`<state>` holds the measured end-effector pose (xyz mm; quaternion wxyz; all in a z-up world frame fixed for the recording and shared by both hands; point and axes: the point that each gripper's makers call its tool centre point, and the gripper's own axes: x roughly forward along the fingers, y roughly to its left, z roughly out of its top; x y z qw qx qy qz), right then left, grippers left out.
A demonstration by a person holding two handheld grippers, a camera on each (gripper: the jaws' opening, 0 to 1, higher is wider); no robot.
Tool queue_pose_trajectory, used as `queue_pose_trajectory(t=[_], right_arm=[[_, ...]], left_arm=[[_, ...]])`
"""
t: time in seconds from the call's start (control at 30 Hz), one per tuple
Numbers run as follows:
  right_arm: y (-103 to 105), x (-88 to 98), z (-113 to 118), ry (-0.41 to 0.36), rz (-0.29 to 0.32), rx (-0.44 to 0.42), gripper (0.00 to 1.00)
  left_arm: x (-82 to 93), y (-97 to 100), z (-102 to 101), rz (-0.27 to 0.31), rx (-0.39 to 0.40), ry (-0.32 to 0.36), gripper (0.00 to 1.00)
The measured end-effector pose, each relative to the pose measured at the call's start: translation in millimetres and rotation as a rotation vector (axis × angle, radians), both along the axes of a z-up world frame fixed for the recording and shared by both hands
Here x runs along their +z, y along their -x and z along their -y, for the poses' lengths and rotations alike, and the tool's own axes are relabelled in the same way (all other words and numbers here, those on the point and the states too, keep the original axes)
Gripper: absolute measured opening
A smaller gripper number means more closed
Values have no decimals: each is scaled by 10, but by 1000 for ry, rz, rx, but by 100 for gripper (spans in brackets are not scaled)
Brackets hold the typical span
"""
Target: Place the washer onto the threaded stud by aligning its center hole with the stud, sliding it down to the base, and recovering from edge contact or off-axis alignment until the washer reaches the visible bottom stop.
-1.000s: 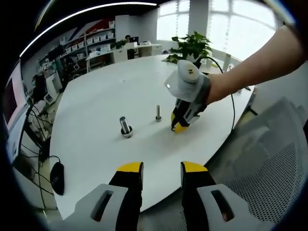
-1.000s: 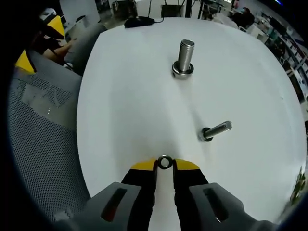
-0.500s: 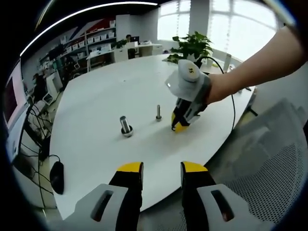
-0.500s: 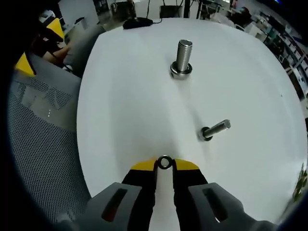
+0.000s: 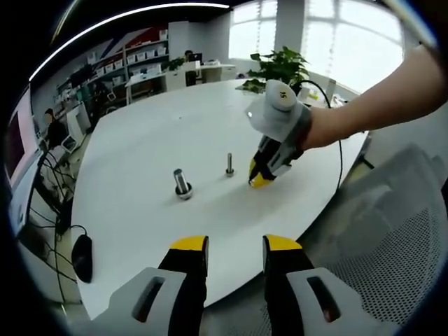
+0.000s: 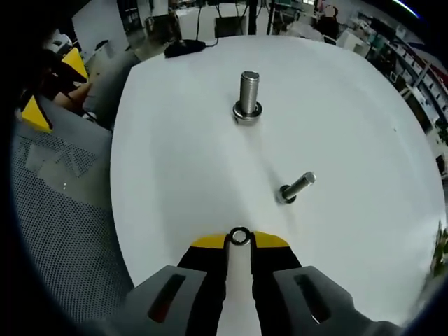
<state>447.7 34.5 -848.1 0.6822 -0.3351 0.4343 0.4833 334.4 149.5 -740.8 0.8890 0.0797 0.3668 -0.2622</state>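
**Washer pinched at right claw tips, above the counter, short of the studs**

Right claw (image 6: 239, 239): the yellow-tipped jaws are pressed onto a small dark washer (image 6: 239, 236), which sits at the very tips with its centre hole visible. In the left gripper view the right claw (image 5: 260, 178) is held by a hand (image 5: 323, 128) and points down at the white counter (image 5: 154, 140), tips close to the surface, just beside the thin stud.

Studs: two threaded studs stand on the counter. In the right gripper view the thin stud (image 6: 295, 187) lies nearer the washer, ahead and to the right, apart from it. The thick stud (image 6: 248, 96) stands farther off with a ring at its base. In the left gripper view the thin stud (image 5: 229, 164) and thick stud (image 5: 182, 184) stand near each other.

Left claw (image 5: 235, 246): jaws spread, nothing between them, held at the counter's near edge, well apart from both studs.

A mesh chair (image 6: 56, 210) stands beside the counter.
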Motion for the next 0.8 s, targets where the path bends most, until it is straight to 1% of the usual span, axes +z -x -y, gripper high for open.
queue_pose_trajectory(t=[0.03, 0.13, 0.23, 0.3, 0.47, 0.6, 0.67, 0.8], right_arm=[[-32, 15, 5, -1, 4, -3, 13], [-148, 158, 1, -21, 36, -26, 13], [-213, 230, -11, -26, 44, -35, 14], [-254, 248, -14, -17, 54, -31, 14], [-340, 331, -60, -20, 77, -30, 14], [-396, 365, -81, -9, 84, -38, 14], [-432, 384, -78, 1, 97, -36, 14], [-497, 465, -130, -23, 118, -40, 14]], left_arm=[[0, 0, 3, 1, -2, 1, 29], [-3, 5, 4, 0, -4, -3, 29], [-1, 3, 0, 1, -3, 0, 29], [-3, 7, 4, -1, -6, -1, 29], [4, 11, -3, 2, -4, -1, 29], [8, 9, -1, 5, -4, 2, 29], [2, 11, -2, 3, -6, 0, 29], [9, 7, -4, 4, -4, 3, 29]])
